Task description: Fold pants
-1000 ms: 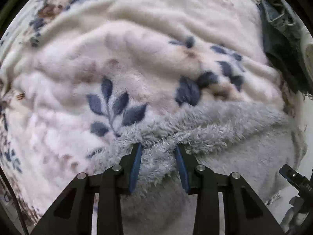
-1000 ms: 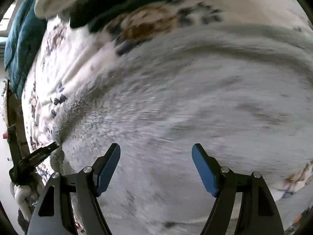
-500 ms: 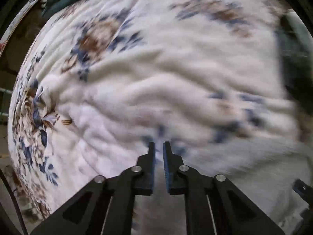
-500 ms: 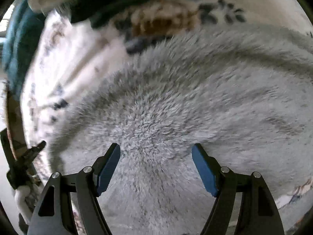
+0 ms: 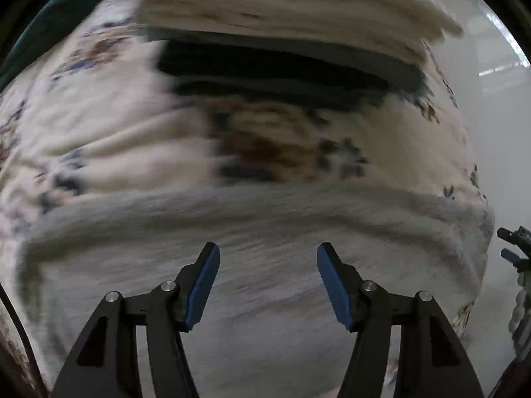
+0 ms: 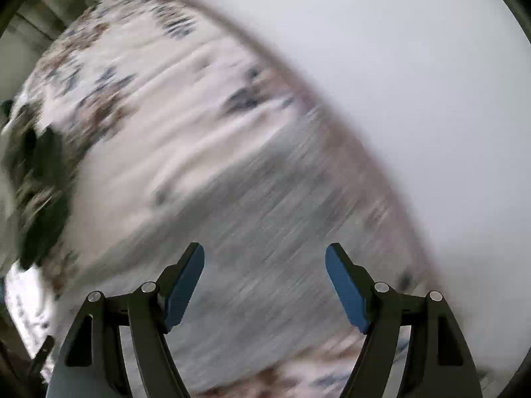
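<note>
Floral fleece blanket (image 5: pixel 109 139) covers the whole bed surface, cream with blue and brown flower print, heavy motion blur in both views. Pale wall (image 6: pixel 415 83) fills the right and far part of the right wrist view, past the blanket edge.

Grey fluffy pants (image 5: pixel 265 225) lie flat on the blanket, spread across the near half of the left wrist view, far edge a thick band running left to right. In the right wrist view the same grey pants (image 6: pixel 265 232) show as a smeared patch near the fingers, blanket on the far-left side.

Stack of folded items at far centre of the left wrist view: a cream folded textile (image 5: pixel 298 10) on top of a dark folded garment (image 5: pixel 282 73), resting on the blanket well beyond the pants.

Left gripper (image 5: pixel 268 258) hovers over the pants, blue-padded fingers (image 5: pixel 204 285) spread wide apart, nothing between them. Right gripper (image 6: pixel 265 258) likewise above the grey fabric, fingers (image 6: pixel 345 288) wide apart, gripping nothing. Contact with fabric cannot be told due to blur.

Right gripper's tip (image 5: pixel 512 242) pokes in at the right edge of the left wrist view, just beside the pants' right end.
</note>
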`<state>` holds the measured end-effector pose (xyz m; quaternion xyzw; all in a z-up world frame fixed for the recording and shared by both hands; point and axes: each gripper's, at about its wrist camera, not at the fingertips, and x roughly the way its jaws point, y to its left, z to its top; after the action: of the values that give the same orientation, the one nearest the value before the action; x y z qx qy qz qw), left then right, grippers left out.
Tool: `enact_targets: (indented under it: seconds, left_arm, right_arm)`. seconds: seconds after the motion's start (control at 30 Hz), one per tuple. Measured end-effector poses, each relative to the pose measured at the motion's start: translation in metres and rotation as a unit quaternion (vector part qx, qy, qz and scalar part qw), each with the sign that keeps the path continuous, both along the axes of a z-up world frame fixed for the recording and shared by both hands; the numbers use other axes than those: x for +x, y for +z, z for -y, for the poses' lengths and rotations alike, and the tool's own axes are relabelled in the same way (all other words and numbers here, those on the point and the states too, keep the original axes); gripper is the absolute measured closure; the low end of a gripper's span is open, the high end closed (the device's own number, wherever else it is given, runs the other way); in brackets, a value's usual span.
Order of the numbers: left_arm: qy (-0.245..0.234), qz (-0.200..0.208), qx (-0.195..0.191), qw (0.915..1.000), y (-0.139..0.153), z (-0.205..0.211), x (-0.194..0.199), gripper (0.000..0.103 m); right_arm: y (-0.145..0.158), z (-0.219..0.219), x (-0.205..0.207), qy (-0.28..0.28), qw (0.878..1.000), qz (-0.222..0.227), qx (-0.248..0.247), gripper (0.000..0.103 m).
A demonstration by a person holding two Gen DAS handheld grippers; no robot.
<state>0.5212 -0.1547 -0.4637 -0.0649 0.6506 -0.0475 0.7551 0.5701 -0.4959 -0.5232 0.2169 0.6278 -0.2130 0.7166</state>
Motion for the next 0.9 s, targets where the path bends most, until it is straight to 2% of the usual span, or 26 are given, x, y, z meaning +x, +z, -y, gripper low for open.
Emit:
enact_targets:
  seconds: [0.03,0.13,0.17,0.2,0.23,0.27,0.37,0.43,0.47,0.53,0.57,0.6,0.67,0.73,0.8,0.87,0.9]
  left_arm:
    - [-0.002,0.002,0.007,1.0000,-0.006,0.016,0.007,0.044]
    - [-0.004,-0.002,0.022,0.9997,-0.022,0.053,0.021,0.044]
    - [-0.002,-0.005,0.024,0.9997,-0.026,0.062,0.025,0.044]
    - [-0.001,-0.007,0.026,0.9996,-0.031,0.064,0.029,0.044]
    - [0.000,-0.008,0.029,0.9995,-0.033,0.071,0.032,0.044]
    - [-0.001,-0.008,0.030,0.9995,-0.035,0.075,0.032,0.044]
    - [-0.010,-0.007,0.042,0.9990,-0.042,0.084,0.028,0.044]
    - [-0.016,-0.010,0.050,0.9985,-0.045,0.089,0.025,0.044]
    - [-0.017,-0.013,0.051,0.9985,-0.047,0.090,0.024,0.044]
    - [-0.013,-0.016,0.052,0.9984,-0.046,0.089,0.020,0.044]
    - [-0.012,-0.017,0.047,0.9987,-0.044,0.088,0.016,0.044]
    - [-0.012,-0.015,0.044,0.9988,-0.041,0.086,0.012,0.044]
    - [-0.008,-0.008,0.042,0.9991,-0.030,0.076,-0.002,0.044]
    - [-0.001,-0.009,0.039,0.9992,-0.022,0.060,-0.014,0.044]
    - [-0.002,-0.014,0.036,0.9992,-0.018,0.042,-0.018,0.044]
    - [-0.026,-0.016,0.059,0.9978,-0.018,0.033,-0.013,0.044]
    - [-0.044,-0.016,0.063,0.9969,-0.018,0.031,-0.009,0.044]
  right_arm:
    - [-0.005,0.020,0.006,0.005,1.000,-0.008,-0.004,0.025]
    - [-0.040,0.052,0.026,0.031,0.998,-0.026,0.042,0.027]
    - [-0.047,0.053,0.030,0.038,0.998,-0.026,0.048,0.050]
    - [-0.054,0.056,0.034,0.054,0.997,-0.030,0.046,0.099]
    - [-0.060,0.054,0.038,0.081,0.996,-0.042,0.017,0.097]
    - [-0.056,0.050,0.039,0.093,0.995,-0.030,-0.013,0.097]
    - [-0.029,0.062,0.041,0.077,0.994,0.029,-0.074,0.098]
    - [-0.033,0.075,0.047,0.062,0.996,0.024,-0.062,0.097]
    - [-0.045,0.077,0.052,0.069,0.997,0.000,-0.042,0.097]
    - [-0.064,0.074,0.058,0.096,0.995,-0.038,-0.003,0.089]
    - [-0.066,0.073,0.057,0.106,0.993,-0.049,-0.001,0.073]
    - [-0.062,0.068,0.053,0.116,0.992,-0.054,-0.006,0.053]
    - [-0.041,0.061,0.034,0.112,0.993,-0.027,-0.011,0.033]
    - [-0.023,0.055,0.012,0.108,0.994,-0.003,-0.004,0.031]
    - [-0.020,0.045,0.005,0.125,0.992,0.005,0.022,0.031]
    - [-0.030,0.011,0.019,0.199,0.978,-0.016,0.063,0.030]
    - [-0.033,-0.004,0.027,0.227,0.971,-0.027,0.064,0.029]
